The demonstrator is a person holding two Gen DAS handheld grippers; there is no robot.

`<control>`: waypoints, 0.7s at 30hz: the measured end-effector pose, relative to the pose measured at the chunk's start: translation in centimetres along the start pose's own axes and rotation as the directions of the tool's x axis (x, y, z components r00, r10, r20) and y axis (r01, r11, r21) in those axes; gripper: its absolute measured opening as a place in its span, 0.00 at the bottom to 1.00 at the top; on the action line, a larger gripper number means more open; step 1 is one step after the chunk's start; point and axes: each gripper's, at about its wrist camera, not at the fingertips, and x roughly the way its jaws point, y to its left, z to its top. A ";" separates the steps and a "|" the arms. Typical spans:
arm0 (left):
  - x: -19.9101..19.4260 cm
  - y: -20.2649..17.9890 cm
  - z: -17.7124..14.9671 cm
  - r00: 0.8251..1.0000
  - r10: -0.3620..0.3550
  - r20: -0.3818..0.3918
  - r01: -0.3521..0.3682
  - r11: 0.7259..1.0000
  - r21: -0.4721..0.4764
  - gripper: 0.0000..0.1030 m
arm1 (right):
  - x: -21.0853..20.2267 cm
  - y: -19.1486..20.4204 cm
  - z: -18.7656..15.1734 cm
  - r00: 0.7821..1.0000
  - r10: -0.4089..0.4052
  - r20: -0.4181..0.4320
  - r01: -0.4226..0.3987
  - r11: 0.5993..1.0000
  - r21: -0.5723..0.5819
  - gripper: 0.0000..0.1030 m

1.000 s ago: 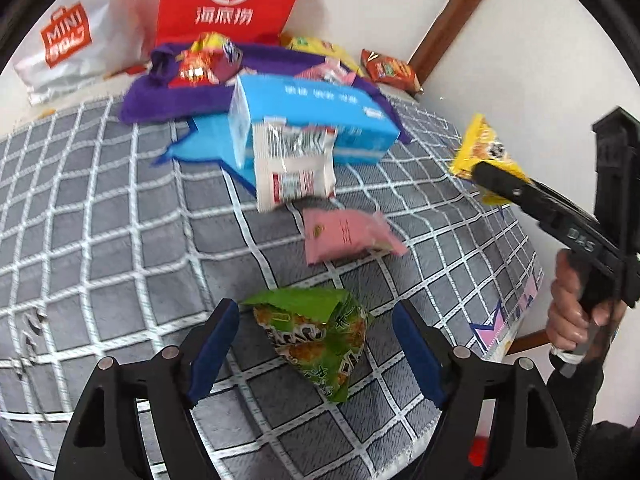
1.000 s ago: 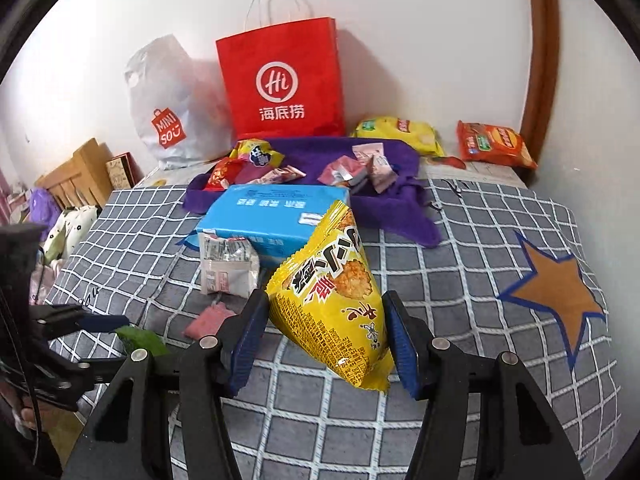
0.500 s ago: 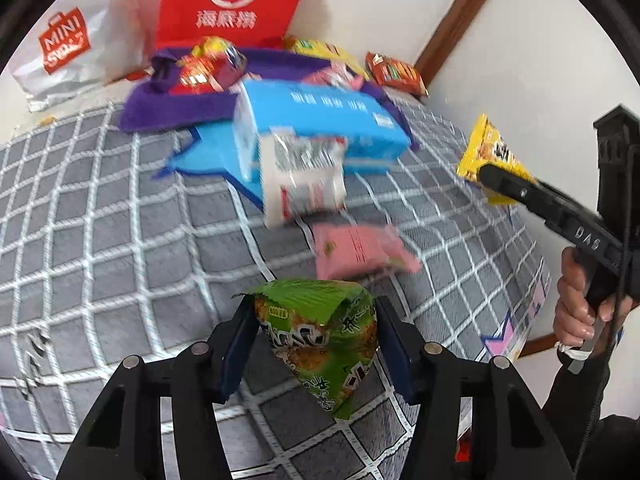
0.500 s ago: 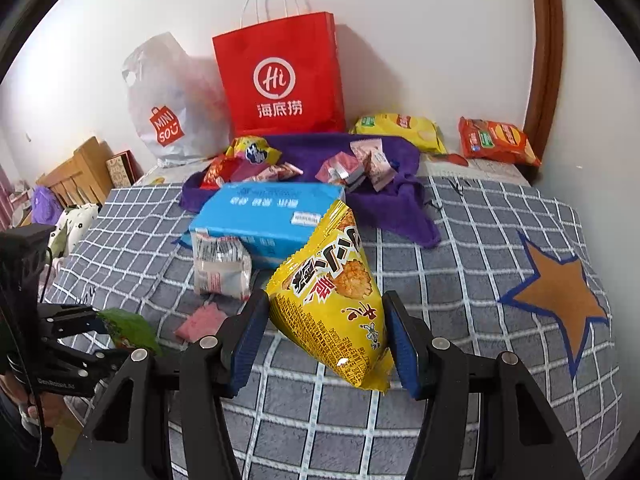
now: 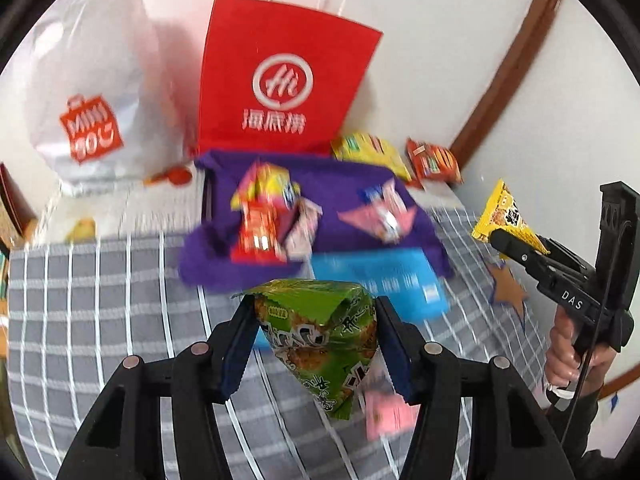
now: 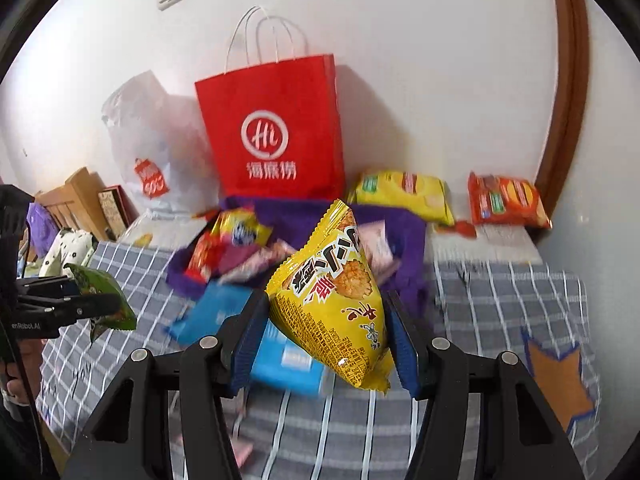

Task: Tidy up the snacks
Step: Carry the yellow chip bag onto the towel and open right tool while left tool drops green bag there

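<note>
My left gripper (image 5: 314, 308) is shut on a green snack bag (image 5: 320, 344), held in the air above the grey checked bed cover (image 5: 100, 300). My right gripper (image 6: 326, 304) is shut on a yellow snack bag (image 6: 332, 296), also held off the cover. Each wrist view shows the other gripper at its edge: the right gripper (image 5: 516, 248) with the yellow bag (image 5: 506, 216), and the left gripper (image 6: 80, 300) with the green bag (image 6: 102, 300). Ahead of both lies a purple cloth (image 5: 340, 188) with several small snack packets on it.
A red paper bag (image 5: 280, 80) and a white plastic bag (image 5: 88, 92) stand against the wall behind the cloth. A blue pack (image 5: 380, 280) and a pink packet (image 5: 388, 412) lie on the cover. A yellow chip bag (image 6: 404, 192) and an orange pack (image 6: 508, 200) sit at the back right.
The left gripper closed on the green bag and lifted it off the cover. Both grippers moved up and forward toward the purple cloth and red bag. The right kept its hold on the yellow bag.
</note>
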 end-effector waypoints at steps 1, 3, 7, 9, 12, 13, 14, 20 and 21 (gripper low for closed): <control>0.3 0.0 1.0 1.000 0.006 0.005 -0.006 1.000 0.001 0.54 | 0.6 -0.1 0.7 1.000 0.001 0.000 -0.001 1.000 0.001 0.56; 0.9 0.0 2.5 1.000 0.008 0.013 -0.008 1.000 0.001 0.54 | 2.1 -0.2 2.3 1.000 0.008 -0.002 -0.008 1.000 0.002 0.56; 2.3 0.3 5.1 1.000 0.011 0.017 -0.011 1.000 -0.009 0.54 | 5.3 -0.1 4.3 1.000 0.026 -0.013 -0.026 1.000 -0.004 0.56; 3.0 0.6 6.0 1.000 0.009 0.012 -0.009 1.000 -0.011 0.54 | 7.4 0.0 5.1 0.999 0.038 -0.025 -0.038 0.999 -0.006 0.56; 4.0 1.0 6.7 1.000 0.012 -0.001 -0.012 1.000 -0.006 0.54 | 10.3 0.1 5.6 0.998 0.041 -0.048 -0.042 0.999 -0.013 0.56; 4.3 1.2 6.9 1.000 0.013 -0.005 -0.013 1.000 -0.003 0.54 | 11.1 0.1 5.7 0.998 0.042 -0.056 -0.042 0.999 -0.012 0.56; 4.7 1.3 7.1 1.000 0.013 -0.008 -0.013 1.000 0.000 0.54 | 11.9 0.1 5.7 0.997 0.041 -0.065 -0.042 0.999 -0.012 0.56; 6.7 2.1 7.8 1.000 0.005 -0.028 -0.005 1.000 0.003 0.54 | 16.2 0.2 5.7 0.993 0.026 -0.119 -0.030 0.999 -0.036 0.56; 7.1 2.2 7.9 1.000 0.003 -0.031 -0.003 1.000 0.001 0.54 | 16.6 0.1 5.7 0.992 0.024 -0.125 -0.029 0.999 -0.039 0.56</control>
